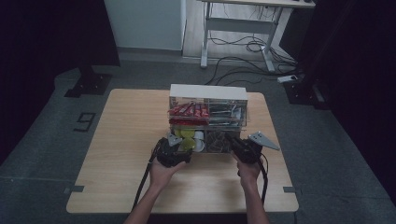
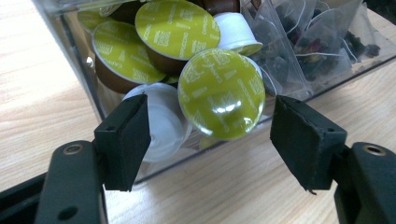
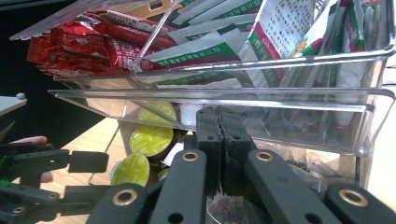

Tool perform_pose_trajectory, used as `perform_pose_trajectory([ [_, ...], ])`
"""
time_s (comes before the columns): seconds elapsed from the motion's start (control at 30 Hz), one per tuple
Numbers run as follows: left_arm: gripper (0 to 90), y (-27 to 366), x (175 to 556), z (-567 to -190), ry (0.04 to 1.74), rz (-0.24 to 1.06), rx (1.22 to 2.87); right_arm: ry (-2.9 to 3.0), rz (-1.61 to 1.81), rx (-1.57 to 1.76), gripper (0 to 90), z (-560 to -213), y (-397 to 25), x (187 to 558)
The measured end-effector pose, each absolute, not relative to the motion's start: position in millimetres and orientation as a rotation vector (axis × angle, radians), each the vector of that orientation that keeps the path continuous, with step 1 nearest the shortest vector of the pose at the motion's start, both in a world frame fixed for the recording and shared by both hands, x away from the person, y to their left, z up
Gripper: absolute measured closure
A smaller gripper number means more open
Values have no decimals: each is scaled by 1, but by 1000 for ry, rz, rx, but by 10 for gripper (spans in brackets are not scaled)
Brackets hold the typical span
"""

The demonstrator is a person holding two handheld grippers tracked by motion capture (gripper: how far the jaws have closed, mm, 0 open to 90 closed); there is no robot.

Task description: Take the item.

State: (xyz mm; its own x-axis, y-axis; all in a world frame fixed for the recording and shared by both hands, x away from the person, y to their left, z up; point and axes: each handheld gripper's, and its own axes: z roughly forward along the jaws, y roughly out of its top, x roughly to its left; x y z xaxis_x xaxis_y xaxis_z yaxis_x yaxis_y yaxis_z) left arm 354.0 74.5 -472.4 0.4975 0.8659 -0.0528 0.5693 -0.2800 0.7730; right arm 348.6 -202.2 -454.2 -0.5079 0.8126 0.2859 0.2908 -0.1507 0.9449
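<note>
High view: a light wooden worktop [image 1: 121,140] stands on a grey floor, and a person's forearms come in from the bottom edge. Near the far middle of the worktop sits a clear plastic organizer [image 1: 208,119] with two tiers and a white top. Its upper tier holds red sachets [image 1: 187,110] on the left and green-and-white sachets [image 1: 226,112] on the right. Its lower tier holds coffee capsules [image 1: 187,135] on the left and dark tea bags [image 1: 215,140] on the right. The left gripper [image 1: 180,148] is at the lower left compartment, and the right gripper [image 1: 233,141] is at the lower right one.

Left gripper view: the left gripper [image 2: 210,126] is released, its two black jaws spread wide. Between them, just beyond their tips, a yellow-green foil-topped capsule [image 2: 222,93] leans at the open front of the compartment, touching neither jaw. A white capsule [image 2: 161,121] lies beside it, next to the left-hand jaw. More yellow-green capsules are piled behind, and clear pyramid tea bags [image 2: 308,46] fill the neighbouring compartment.

Right gripper view: the right gripper [image 3: 218,116] is clenched, its jaws pressed together with nothing visible between them, their tips at the clear front wall of the lower tier. The red sachets [image 3: 88,46] and green-and-white sachets [image 3: 280,42] stand above. The left gripper [image 3: 86,175] shows at lower left, jaws apart.
</note>
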Motion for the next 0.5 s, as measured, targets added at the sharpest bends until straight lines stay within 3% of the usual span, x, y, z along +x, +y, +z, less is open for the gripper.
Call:
perform_pose_trajectory([
  [0.5, 278, 54, 367, -477, 1184, 518, 1991, 1710, 1707, 1247, 872, -454, -203, 348],
])
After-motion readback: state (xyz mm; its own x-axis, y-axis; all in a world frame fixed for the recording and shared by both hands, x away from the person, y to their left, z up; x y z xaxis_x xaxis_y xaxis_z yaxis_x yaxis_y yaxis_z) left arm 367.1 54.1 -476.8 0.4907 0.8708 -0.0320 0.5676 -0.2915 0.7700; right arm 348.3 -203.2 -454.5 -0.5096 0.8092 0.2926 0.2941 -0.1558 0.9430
